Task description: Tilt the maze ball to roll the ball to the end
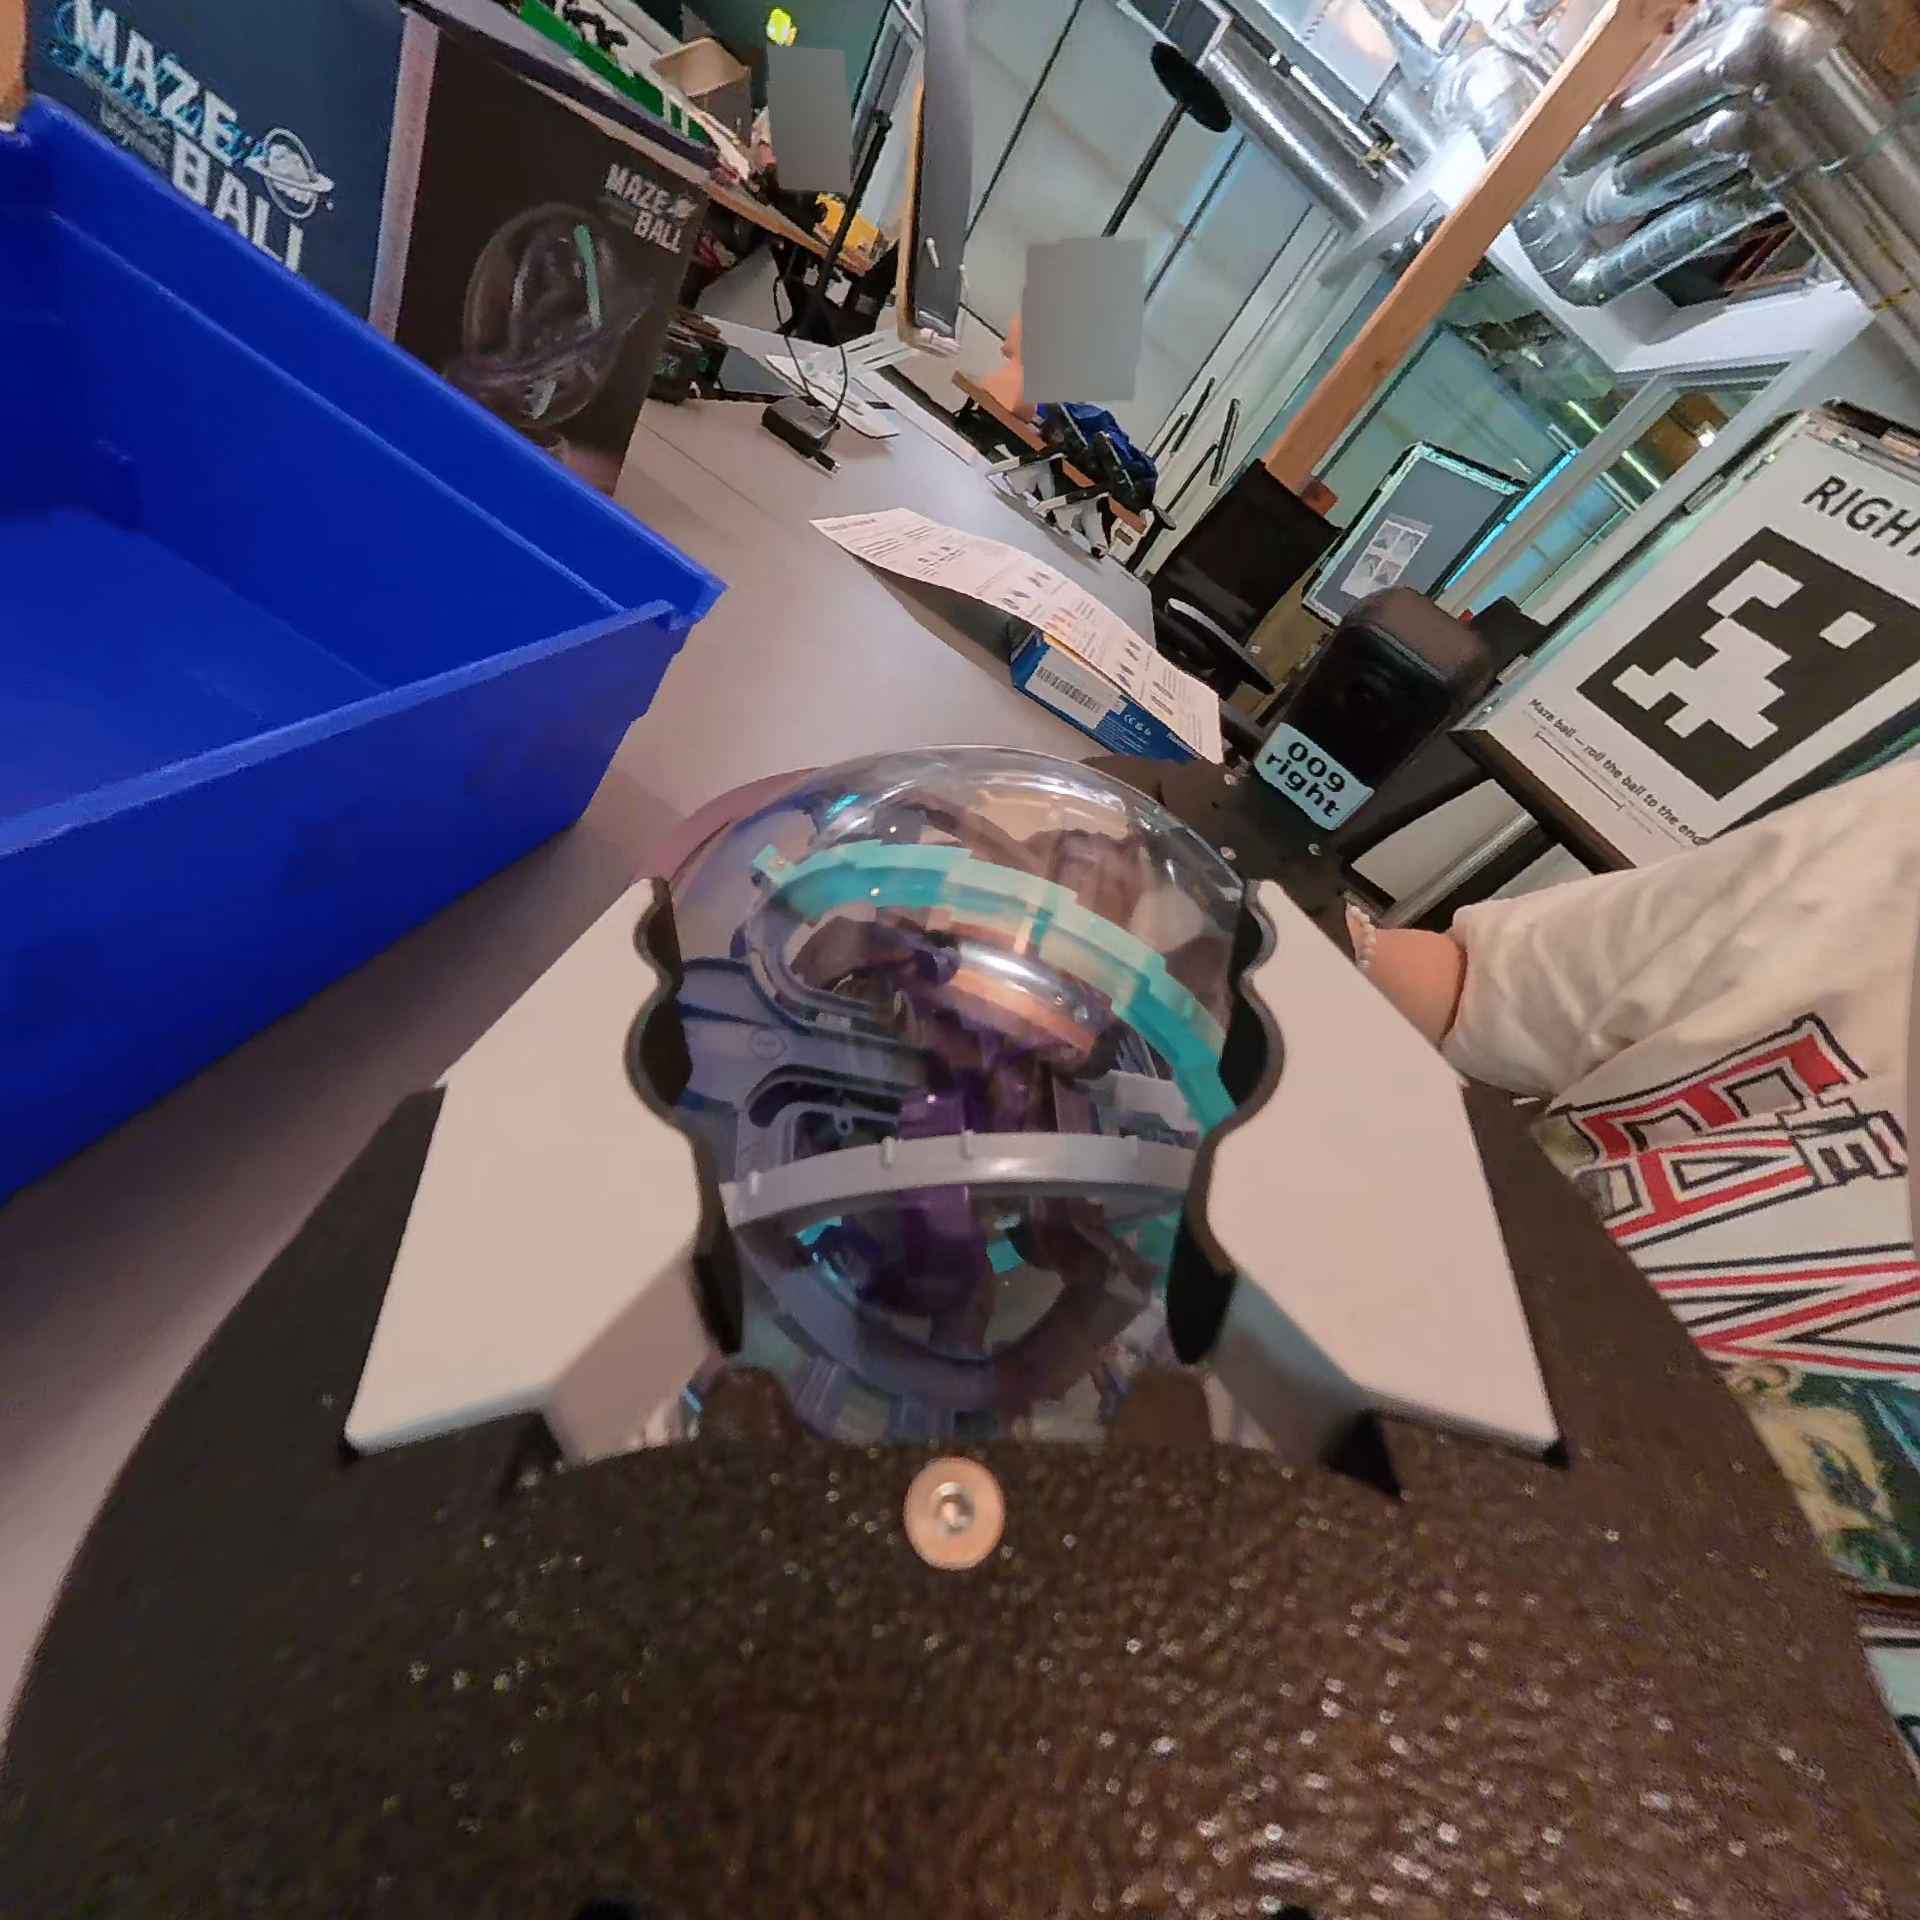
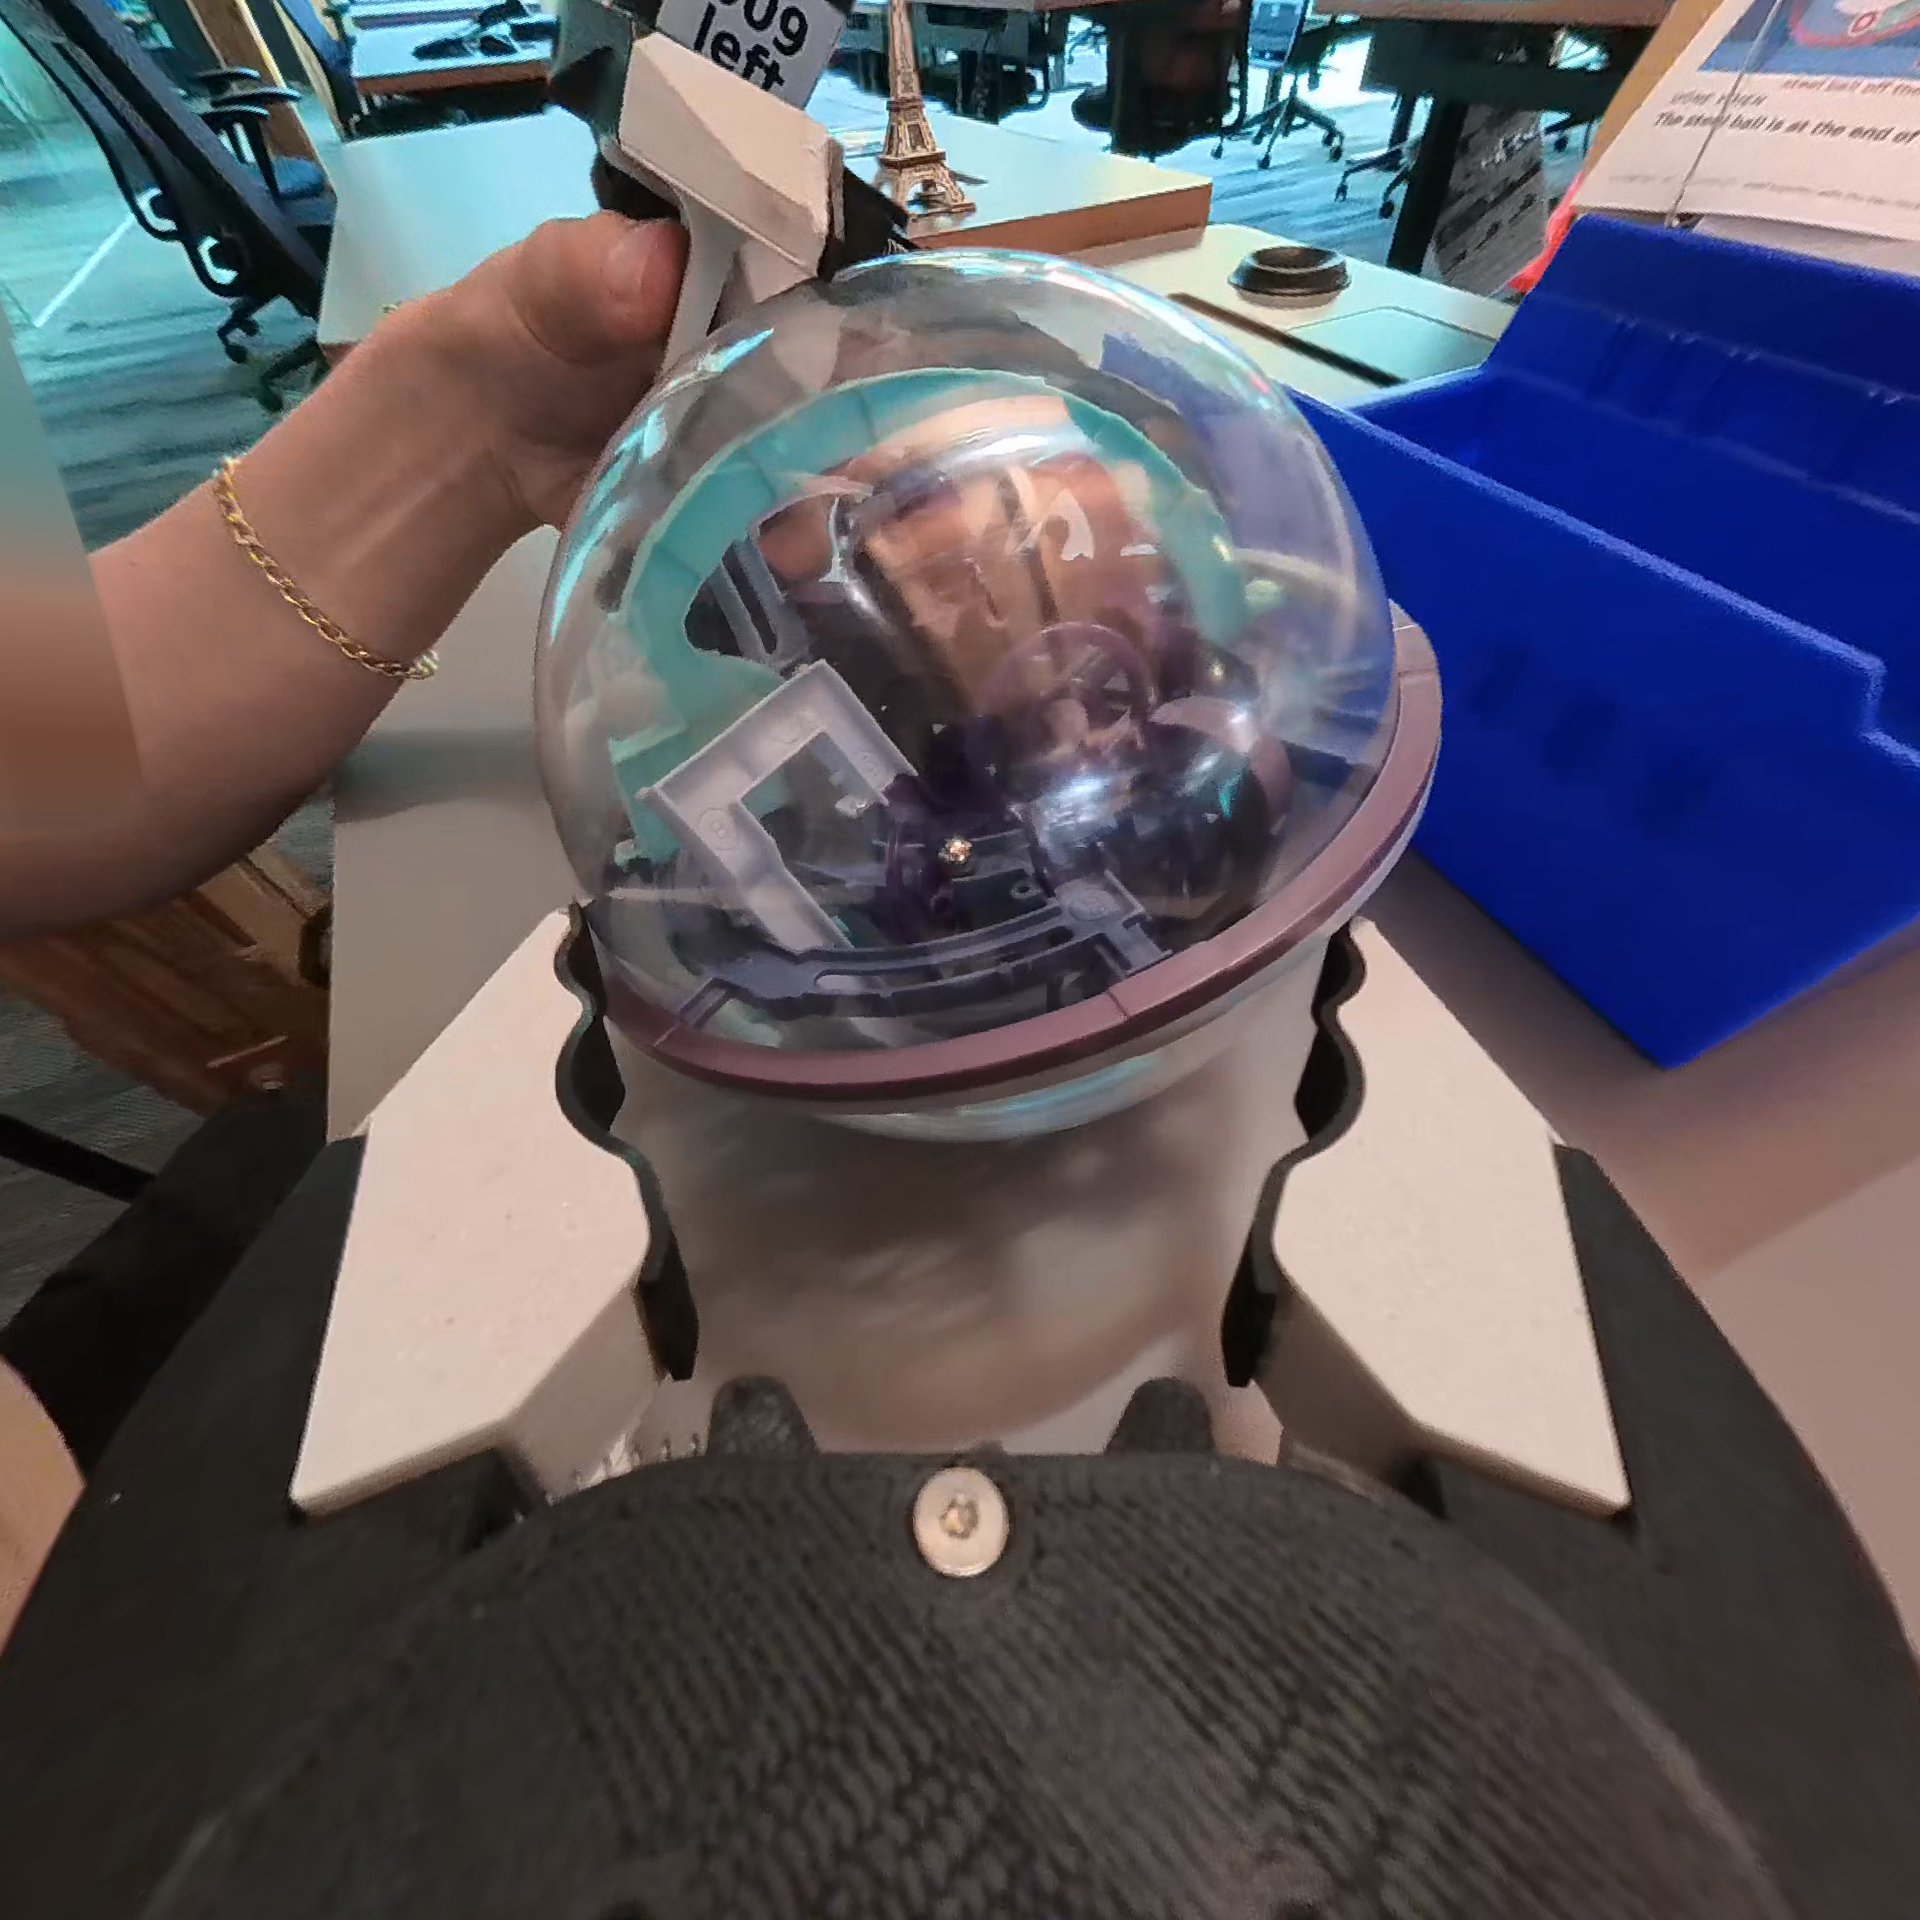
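The maze ball [image 1: 935, 1039] is a clear sphere with teal, grey and purple tracks inside. It is held above the grey table between both grippers, which face each other. My left gripper [image 1: 951, 935] is shut on it, its white fingers [image 1: 540, 1195] pressing both sides. My right gripper [image 2: 961, 966] is shut on the ball's [image 2: 987, 623] lower half below its purple ring. A small steel ball [image 2: 954, 852] sits on a dark purple track low in the sphere. The left gripper's finger [image 2: 727, 187] shows behind the sphere. The right gripper's black camera [image 1: 1371, 686] shows behind it in the left wrist view.
A blue plastic bin [image 1: 260, 623] stands close beside the ball, also in the right wrist view [image 2: 1662, 675]. The toy's dark box [image 1: 520, 281] stands behind it. Papers on a small blue box [image 1: 1101, 675] lie farther back. A person's hand [image 2: 499, 364] and sleeve [image 1: 1662, 987] are near.
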`<control>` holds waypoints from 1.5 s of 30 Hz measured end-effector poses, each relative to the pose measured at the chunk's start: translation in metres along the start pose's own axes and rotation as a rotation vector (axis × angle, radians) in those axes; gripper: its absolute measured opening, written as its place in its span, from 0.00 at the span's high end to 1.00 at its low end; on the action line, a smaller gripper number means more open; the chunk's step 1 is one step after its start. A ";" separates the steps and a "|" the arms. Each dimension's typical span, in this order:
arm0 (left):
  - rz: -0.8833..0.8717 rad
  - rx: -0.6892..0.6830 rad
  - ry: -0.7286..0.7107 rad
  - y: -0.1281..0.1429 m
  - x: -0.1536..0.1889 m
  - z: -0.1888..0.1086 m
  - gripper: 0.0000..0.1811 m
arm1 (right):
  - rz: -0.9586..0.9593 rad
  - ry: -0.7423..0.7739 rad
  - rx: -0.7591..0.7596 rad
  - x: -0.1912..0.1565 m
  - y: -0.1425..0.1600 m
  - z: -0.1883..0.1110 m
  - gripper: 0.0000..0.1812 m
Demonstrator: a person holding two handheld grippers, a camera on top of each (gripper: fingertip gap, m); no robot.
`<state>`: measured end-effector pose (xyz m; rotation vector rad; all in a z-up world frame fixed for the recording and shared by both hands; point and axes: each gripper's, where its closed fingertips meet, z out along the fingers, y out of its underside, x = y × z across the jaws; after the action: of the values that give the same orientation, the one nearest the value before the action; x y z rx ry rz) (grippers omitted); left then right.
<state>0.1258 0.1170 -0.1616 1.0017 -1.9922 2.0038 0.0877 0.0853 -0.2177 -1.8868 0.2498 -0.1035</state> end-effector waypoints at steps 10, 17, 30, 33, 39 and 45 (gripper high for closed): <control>0.092 -0.007 -0.046 0.006 0.016 0.008 0.43 | -0.072 0.107 0.006 -0.006 0.012 -0.011 0.28; 0.085 -0.136 -0.087 0.009 0.016 0.017 0.43 | -0.224 0.029 -0.129 0.010 0.012 -0.026 0.27; 0.190 -0.044 -0.164 -0.001 0.004 0.030 0.41 | -0.265 0.151 -0.266 0.041 0.023 -0.020 0.21; 0.283 0.032 -0.255 -0.009 -0.002 0.031 0.31 | -0.210 0.155 -0.271 0.040 0.026 -0.020 0.23; 0.348 0.074 -0.337 -0.012 -0.006 0.033 0.26 | -0.186 0.181 -0.255 0.045 0.026 -0.019 0.23; 0.295 -0.129 -0.313 0.004 -0.009 0.052 0.18 | -0.184 0.189 -0.239 0.043 0.021 -0.016 0.23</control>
<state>0.1486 0.0707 -0.1746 1.1050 -2.5305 1.9141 0.1241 0.0542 -0.2350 -2.1381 0.2239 -0.3926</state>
